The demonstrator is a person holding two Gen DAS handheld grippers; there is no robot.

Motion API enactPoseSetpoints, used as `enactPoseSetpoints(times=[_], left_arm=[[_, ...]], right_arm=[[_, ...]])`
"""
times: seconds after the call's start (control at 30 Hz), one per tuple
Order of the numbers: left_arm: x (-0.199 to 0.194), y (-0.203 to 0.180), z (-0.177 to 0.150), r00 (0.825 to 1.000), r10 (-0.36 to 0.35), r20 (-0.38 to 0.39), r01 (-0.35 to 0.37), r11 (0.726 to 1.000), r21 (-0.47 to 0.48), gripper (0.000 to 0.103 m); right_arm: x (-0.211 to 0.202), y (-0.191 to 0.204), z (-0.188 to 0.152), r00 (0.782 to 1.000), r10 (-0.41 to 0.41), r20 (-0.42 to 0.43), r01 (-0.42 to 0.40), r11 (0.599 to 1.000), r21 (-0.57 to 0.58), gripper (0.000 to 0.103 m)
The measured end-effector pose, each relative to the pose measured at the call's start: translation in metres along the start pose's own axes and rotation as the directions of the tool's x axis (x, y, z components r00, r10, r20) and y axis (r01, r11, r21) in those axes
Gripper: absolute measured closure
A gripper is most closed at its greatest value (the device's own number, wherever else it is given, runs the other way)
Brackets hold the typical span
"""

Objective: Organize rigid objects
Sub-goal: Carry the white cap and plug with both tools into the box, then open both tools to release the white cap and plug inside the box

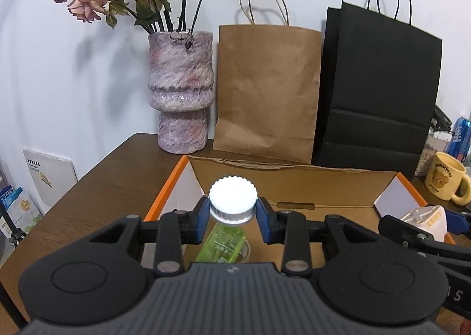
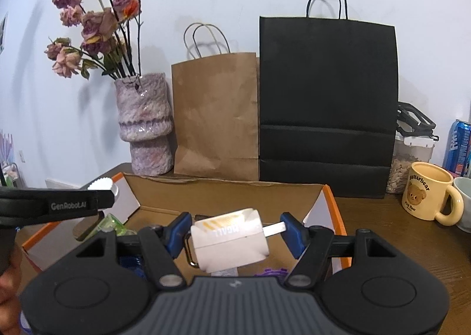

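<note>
Clear green plastic bottle with white ribbed cap (image 1: 232,202), centre of left view: left claw (image 1: 232,217) clamped on its cap, bottle hanging over the open cardboard box with orange-edged flaps (image 1: 294,184). White boxy plastic item with metal tab (image 2: 229,239), lower centre of right view: right claw (image 2: 235,232) closed across it, also above the box. Judgement: both carried, neither released; dropping in remains. Purple vase (image 1: 181,93), brown bag (image 1: 268,90), black bag (image 1: 376,87) behind; yellow mug (image 2: 429,195) right. Path clear.
</note>
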State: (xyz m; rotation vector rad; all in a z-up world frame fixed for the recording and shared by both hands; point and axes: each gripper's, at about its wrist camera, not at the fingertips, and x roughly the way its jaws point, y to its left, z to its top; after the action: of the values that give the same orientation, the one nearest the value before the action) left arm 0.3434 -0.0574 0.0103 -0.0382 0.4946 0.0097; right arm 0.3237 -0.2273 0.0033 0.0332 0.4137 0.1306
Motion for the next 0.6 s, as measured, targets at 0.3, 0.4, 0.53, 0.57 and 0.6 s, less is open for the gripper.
enactPoseSetpoints(times=[0.3,0.4,0.53,0.57,0.6], left_arm=[[0.0066,-0.0010,-0.0034,1.000,0.008,-0.018,-0.008,1.000,0.022,0.067],[0.0063,-0.0002,-0.0030,0.999,0.028,-0.016,-0.028,0.999,0.023,0.050],[0.0047,0.0015,-0.0020,0.998,0.061,0.000,-0.060,0.998,0.023,0.021],[0.0039,0.0018,-0.0016,0.998,0.064,0.004,-0.064,0.998,0.025,0.015],[0.0035,0.0020,-0.0012,0.998,0.067,0.006,-0.067,0.997,0.025,0.010]], right_arm=[[0.0066,-0.0013,-0.0047,0.999,0.001,-0.044,-0.001,1.000,-0.015,0.037],[0.0048,-0.0029,-0.0045,0.999,-0.001,-0.034,0.001,1.000,-0.011,0.033],[0.0015,-0.0053,-0.0033,0.999,-0.041,-0.005,0.041,0.999,-0.016,0.006],[0.0008,-0.0062,-0.0030,0.999,-0.049,0.001,0.049,0.999,-0.017,0.003],[0.0007,-0.0072,-0.0028,0.998,-0.055,0.005,0.055,0.998,-0.018,0.000]])
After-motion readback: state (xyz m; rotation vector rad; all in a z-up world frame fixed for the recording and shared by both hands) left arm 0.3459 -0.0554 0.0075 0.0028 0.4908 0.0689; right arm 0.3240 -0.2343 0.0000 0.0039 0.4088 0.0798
